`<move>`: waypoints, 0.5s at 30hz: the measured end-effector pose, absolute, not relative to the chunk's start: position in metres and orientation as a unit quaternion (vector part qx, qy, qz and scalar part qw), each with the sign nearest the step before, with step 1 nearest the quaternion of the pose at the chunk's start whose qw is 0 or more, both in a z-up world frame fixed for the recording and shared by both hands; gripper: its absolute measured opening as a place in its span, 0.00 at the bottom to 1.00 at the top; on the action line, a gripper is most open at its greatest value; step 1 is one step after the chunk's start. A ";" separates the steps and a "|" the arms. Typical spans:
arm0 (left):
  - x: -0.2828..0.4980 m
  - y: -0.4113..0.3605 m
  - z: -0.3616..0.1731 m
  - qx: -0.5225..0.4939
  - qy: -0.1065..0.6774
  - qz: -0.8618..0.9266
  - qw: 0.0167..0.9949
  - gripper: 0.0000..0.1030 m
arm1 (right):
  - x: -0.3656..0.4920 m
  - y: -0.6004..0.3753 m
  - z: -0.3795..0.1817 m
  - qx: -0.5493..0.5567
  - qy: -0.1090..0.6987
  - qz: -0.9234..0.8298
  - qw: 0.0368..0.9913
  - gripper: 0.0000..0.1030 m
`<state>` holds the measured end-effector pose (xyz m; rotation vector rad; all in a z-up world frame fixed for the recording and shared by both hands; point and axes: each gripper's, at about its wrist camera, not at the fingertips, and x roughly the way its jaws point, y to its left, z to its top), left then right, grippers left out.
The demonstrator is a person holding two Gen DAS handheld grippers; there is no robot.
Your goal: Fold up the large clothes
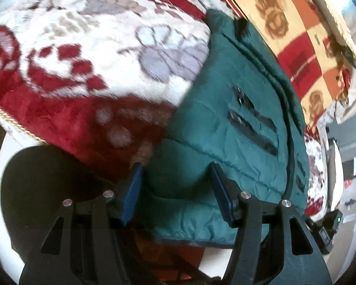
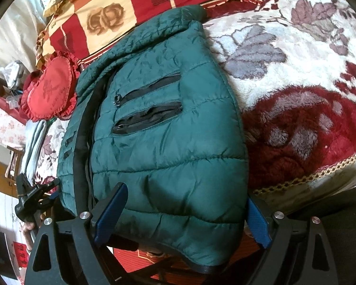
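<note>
A dark green quilted jacket (image 1: 225, 109) (image 2: 159, 142) with two black zip pockets lies folded on a plush blanket, its hem hanging over the near edge. My left gripper (image 1: 176, 190) straddles a bunched part of the hem, and its blue pads press on the puffy fabric. My right gripper (image 2: 185, 213) stands wide across the jacket's lower end, a blue pad against each side. In the right wrist view, the left gripper (image 2: 52, 190) shows at the jacket's left edge with a hand under it.
The white and dark red flowered blanket (image 1: 83, 47) (image 2: 296, 71) covers the bed. A red and cream checked quilt (image 1: 284, 23) (image 2: 130, 2) lies beyond the jacket. A red heart-shaped pillow (image 2: 49, 87) sits to its left. Dark clothing of the person (image 2: 344, 225) fills the near corner.
</note>
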<state>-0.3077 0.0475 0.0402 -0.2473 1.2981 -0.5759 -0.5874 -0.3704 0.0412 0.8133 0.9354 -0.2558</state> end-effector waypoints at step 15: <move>-0.312 0.027 0.036 -0.057 0.597 -0.292 0.745 0.59 | -0.588 -0.369 0.047 0.385 0.431 -0.050 0.815 0.76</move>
